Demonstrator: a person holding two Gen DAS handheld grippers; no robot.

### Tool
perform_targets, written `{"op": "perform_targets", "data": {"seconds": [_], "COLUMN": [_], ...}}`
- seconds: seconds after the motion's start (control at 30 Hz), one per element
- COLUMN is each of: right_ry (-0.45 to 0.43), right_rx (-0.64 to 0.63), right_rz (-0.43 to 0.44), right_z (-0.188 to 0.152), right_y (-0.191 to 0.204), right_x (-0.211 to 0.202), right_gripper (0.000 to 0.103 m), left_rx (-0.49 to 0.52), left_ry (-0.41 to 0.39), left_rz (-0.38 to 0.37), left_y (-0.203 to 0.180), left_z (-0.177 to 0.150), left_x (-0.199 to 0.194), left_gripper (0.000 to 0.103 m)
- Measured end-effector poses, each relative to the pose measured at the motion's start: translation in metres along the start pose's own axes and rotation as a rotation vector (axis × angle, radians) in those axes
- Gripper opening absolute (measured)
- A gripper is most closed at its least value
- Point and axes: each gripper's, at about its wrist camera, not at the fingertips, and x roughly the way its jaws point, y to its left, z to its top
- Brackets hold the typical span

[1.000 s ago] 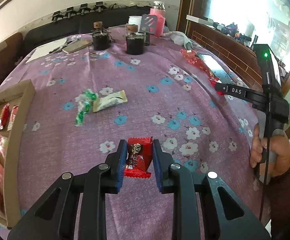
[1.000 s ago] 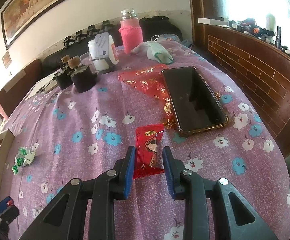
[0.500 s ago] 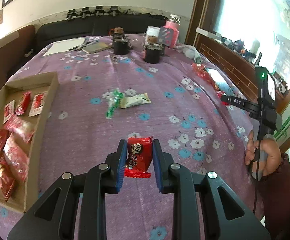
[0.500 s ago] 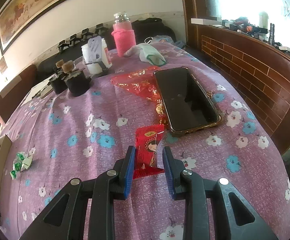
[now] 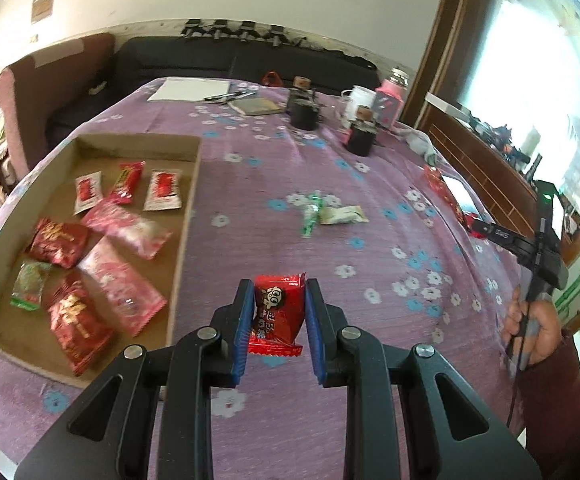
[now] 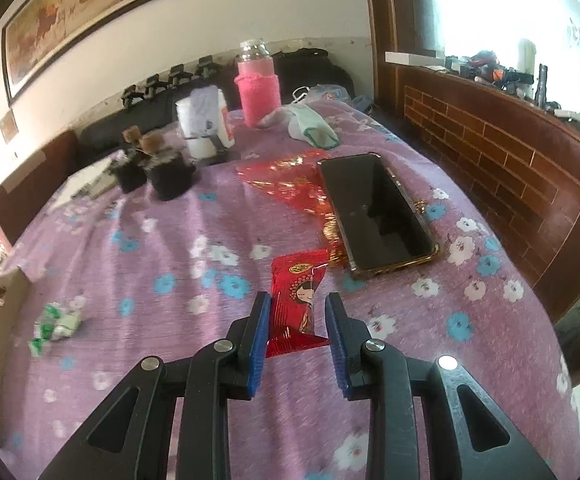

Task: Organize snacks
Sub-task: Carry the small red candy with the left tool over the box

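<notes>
- Red wrapping fills the left claw [image 5: 278,316]: a red candy packet [image 5: 277,314] with a cartoon face sits pinched between the blue pads, clear of the purple flowered surface [image 5: 330,360] below it, which suits carrying rather than sliding.
- Ahead and to the left of that claw lies the cardboard tray [image 5: 187,216], already holding red, pink and green packets; the held packet probably belongs there, as the snacks are being gathered in one spot.
- Further ahead of the left claw, slightly right, a green sweet [image 5: 310,216] and a pale wrapper [image 5: 342,215] lie loose on the surface, not yet sorted.
- The right claw [image 6: 298,328] has its pads set close on either side of a red packet with a lady's face [image 6: 296,300]; this looks like a grip, and whether the packet is off the cloth I cannot tell.
- Just beyond the right claw, to its right, a black phone [image 6: 376,212] rests on a red foil sheet [image 6: 285,180], so that packet needs drawing away without snagging either.
- From the left claw's view, a hand [image 5: 532,332] holds the other tool's handle at far right.
</notes>
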Motion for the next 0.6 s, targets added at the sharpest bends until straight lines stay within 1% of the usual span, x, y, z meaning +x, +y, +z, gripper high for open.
{"op": "perform_targets", "data": {"seconds": [0.03,0.1,0.27,0.47,0.6], "right_ry": [0.003,0.001,-0.013,-0.001,0.012], "right_rx": [0.006,-0.005,-0.067,-0.150,-0.209], "right_rz": [0.025,0.047,0.117,0.229,0.287], "right_z": [0.000,0.000,-0.001,-0.006,-0.012], "right_y": [0.003,0.011,0.043,0.097,0.131], "right_x": [-0.006,-0.014,-0.036,-0.054,-0.059], "right_gripper": [0.029,0.029,0.029,0.029,0.029], "left_rx": [-0.014,-0.028,-0.056,-0.094,-0.128], "left_ry": [0.002,0.005,-0.005,-0.027,-0.045], "left_rz": [-0.002,-0.005,-0.005,0.022,0.052], "left_y": [0.005,0.011,0.027,0.051,0.072], "left_z": [0.000,-0.002,-0.004,-0.004,-0.003], "left_x": [-0.001,-0.001,-0.009,-0.025,-0.035], "left_gripper": [0.022,0.022,0.022,0.022,0.022]}}
